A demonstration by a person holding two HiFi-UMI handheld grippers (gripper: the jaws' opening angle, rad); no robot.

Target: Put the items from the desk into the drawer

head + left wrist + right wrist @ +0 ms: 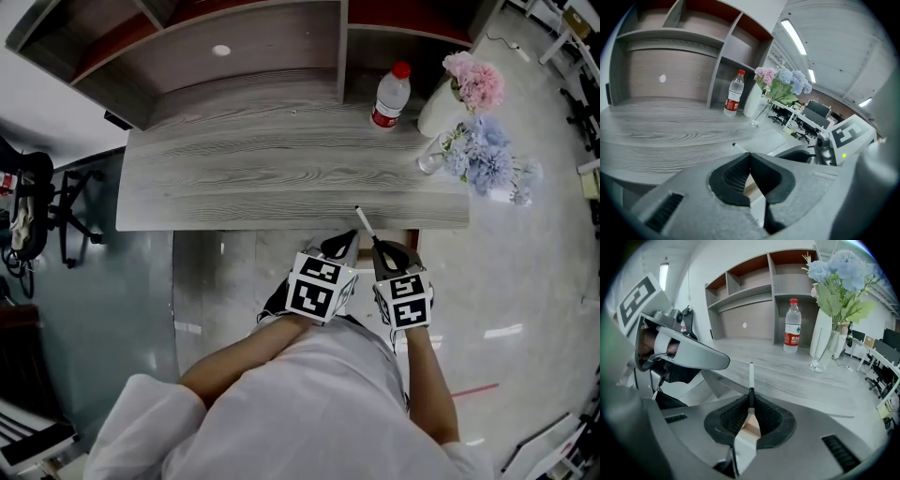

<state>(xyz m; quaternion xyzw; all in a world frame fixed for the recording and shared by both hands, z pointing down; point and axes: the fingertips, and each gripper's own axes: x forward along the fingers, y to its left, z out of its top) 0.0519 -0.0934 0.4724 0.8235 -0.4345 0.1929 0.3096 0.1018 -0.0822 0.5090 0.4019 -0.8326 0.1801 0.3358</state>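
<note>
The right gripper (751, 401) has its jaws shut tight on a white pen (751, 375). The pen sticks out straight ahead of the jaws, and its tip is over the front edge of the desk (262, 169). Just to the left of this gripper is the left gripper (750, 161). Its jaws are pressed together with nothing in them. Both grippers are held low, in front of the desk edge and close to the person's white sleeves (150, 412).

The desk ahead of the grippers is grey with wavy wood lines. Most of its top is bare. Far ahead of the right gripper, at the back of the desk, stands a water bottle (389, 97) with a red cap. To the right of the bottle is a white vase (439, 112) with pink flowers (476, 82). Nearer to the gripper is a glass vase (433, 159) with blue flowers (487, 159). Behind the desk top are open shelves (244, 47).

Under the grippers is a shiny grey floor (525, 281). Far off to the left stands a black chair (33, 211). Long lights (793, 36) shine on the ceiling.
</note>
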